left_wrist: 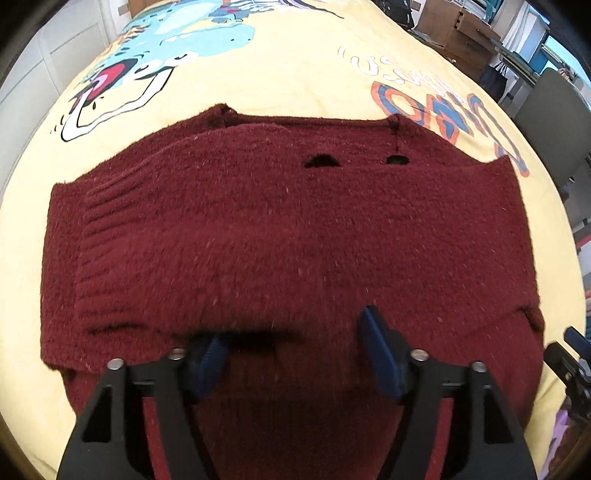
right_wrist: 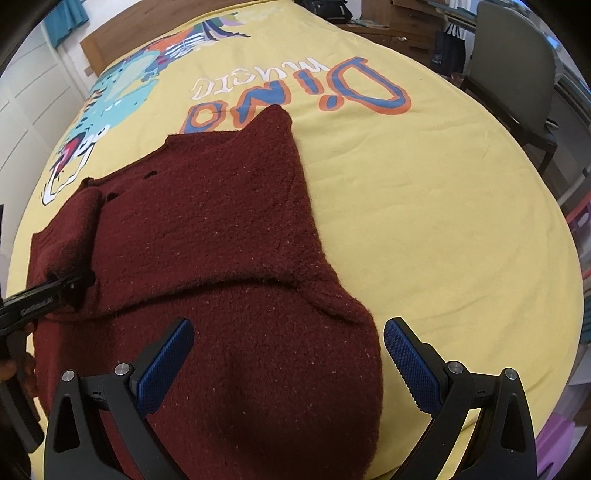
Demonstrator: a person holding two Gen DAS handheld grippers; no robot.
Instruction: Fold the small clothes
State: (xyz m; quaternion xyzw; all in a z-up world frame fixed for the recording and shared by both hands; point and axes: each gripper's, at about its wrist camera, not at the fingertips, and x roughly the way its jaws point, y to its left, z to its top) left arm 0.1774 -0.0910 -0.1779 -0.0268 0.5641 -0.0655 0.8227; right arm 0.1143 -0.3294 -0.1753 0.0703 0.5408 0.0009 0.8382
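A dark red knitted sweater (left_wrist: 258, 229) lies on a yellow printed bedsheet (left_wrist: 295, 74), with both sleeves folded across its body. My left gripper (left_wrist: 291, 343) is open, low over the sweater's near part; its left pad (left_wrist: 207, 360) sits under the edge of the folded sleeve. In the right wrist view the sweater (right_wrist: 207, 229) fills the left and middle. My right gripper (right_wrist: 288, 354) is open and empty, above the sweater's near right edge. The left gripper (right_wrist: 40, 299) shows at the far left, its tip against the folded sleeve.
The sheet (right_wrist: 424, 221) carries a dinosaur print and the words "Dino music". A grey chair (right_wrist: 517, 74) stands beside the bed at the right. Wooden drawers (left_wrist: 461, 33) and a dark bag (right_wrist: 448, 48) lie beyond the bed. White cupboard doors (left_wrist: 48, 55) are at the left.
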